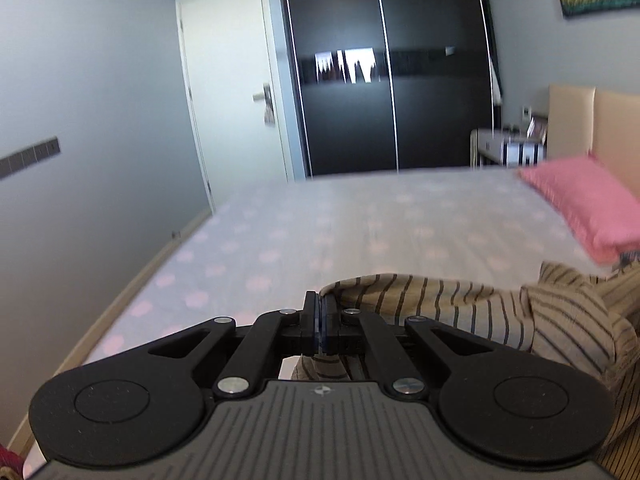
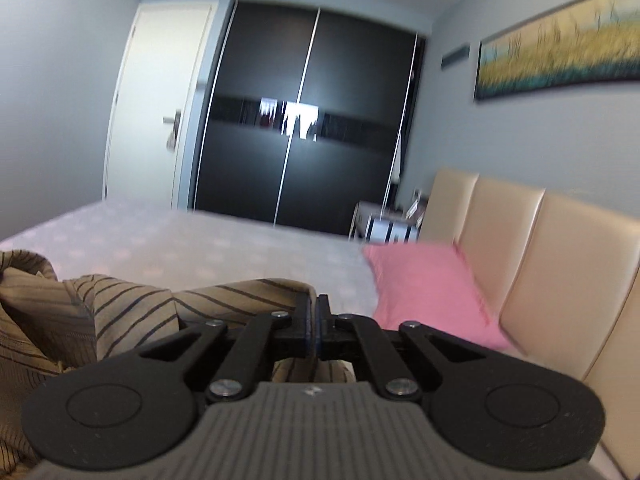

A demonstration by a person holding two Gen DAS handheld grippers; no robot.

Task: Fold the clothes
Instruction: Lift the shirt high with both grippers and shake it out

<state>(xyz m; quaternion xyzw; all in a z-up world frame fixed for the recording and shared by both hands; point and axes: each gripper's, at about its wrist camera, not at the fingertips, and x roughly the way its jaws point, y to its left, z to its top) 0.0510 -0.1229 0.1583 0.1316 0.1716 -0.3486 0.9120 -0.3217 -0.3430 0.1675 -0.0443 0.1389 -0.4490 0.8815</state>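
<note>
A beige garment with thin dark stripes (image 1: 460, 304) hangs lifted above the bed. In the left wrist view my left gripper (image 1: 321, 300) is shut on one edge of it, and the cloth drapes away to the right and below the jaws. The right wrist view shows my right gripper (image 2: 316, 304) shut on another edge of the striped garment (image 2: 120, 304), which spreads off to the left in folds. Both grippers point nearly level across the bed. The lower part of the garment is hidden beneath the grippers.
The bed (image 1: 320, 224) with a pale flower-patterned sheet stretches ahead. A pink pillow (image 2: 428, 284) lies by the beige padded headboard (image 2: 540, 264) on the right. A black sliding wardrobe (image 2: 308, 120), a white door (image 1: 228, 92) and a nightstand (image 1: 508, 148) stand beyond the bed.
</note>
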